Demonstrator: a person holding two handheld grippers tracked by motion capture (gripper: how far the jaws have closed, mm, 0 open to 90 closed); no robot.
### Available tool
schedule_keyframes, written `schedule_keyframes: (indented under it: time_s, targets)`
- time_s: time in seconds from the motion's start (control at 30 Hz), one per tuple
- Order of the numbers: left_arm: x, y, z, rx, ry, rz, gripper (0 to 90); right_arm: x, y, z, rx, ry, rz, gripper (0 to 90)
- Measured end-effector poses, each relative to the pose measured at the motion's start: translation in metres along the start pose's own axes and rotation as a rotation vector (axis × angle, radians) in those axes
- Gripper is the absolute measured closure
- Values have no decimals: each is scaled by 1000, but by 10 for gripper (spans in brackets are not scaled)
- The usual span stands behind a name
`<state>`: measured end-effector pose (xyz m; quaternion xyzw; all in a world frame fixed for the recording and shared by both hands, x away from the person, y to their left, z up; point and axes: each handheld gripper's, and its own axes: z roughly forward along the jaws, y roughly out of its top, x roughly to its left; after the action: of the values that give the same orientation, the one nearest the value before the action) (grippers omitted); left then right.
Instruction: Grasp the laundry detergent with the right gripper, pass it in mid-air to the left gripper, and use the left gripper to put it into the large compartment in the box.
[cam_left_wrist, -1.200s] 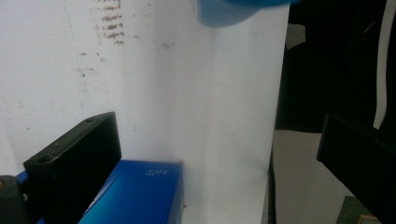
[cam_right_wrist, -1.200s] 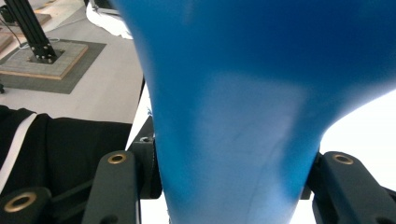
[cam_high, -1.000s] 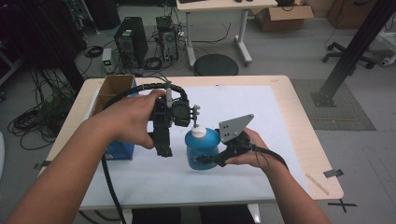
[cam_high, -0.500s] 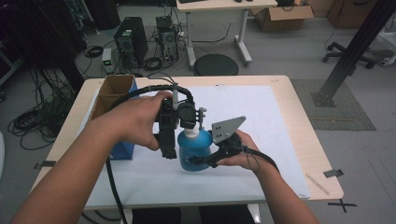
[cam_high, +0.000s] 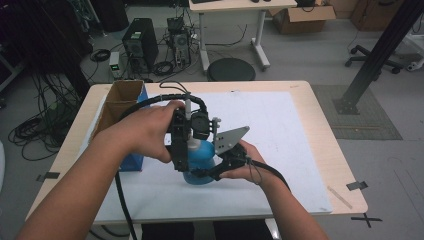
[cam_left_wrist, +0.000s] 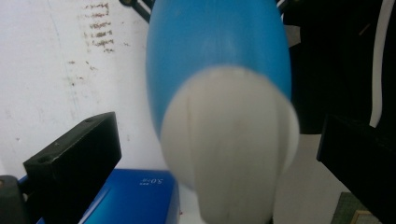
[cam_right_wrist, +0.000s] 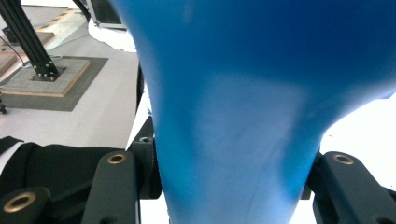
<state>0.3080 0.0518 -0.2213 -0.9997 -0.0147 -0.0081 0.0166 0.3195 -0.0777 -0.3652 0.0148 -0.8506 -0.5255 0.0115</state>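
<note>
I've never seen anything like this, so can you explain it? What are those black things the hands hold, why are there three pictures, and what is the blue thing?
Those are a person's two hands, and each holds a black grabbing tool with two jaws. The high view looks down from above the table. There the left gripper comes down over the top of a blue bottle, and the right gripper squeezes its side. The other two pictures come from small cameras riding on the tools. In the left gripper view you see the bottle's white cap between two open jaws. In the right gripper view the blue body is clamped between the jaws. A white sheet covers the table, with a cardboard box at its left.
</note>
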Motion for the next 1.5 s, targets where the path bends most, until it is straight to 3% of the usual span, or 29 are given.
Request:
schedule_keyframes:
  time_s: [0.47, 1.2, 1.5]
  targets:
    - [-1, -6, 7, -4, -2, -16, 2, 2, 8, 15, -18, 8, 3, 456]
    - [-3, -7, 12, 5, 10, -18, 5, 3, 15, 22, -28, 8, -1, 455]
    - [-3, -7, 12, 1, 18, -18, 46, 3, 14, 23, -20, 11, -2, 454]
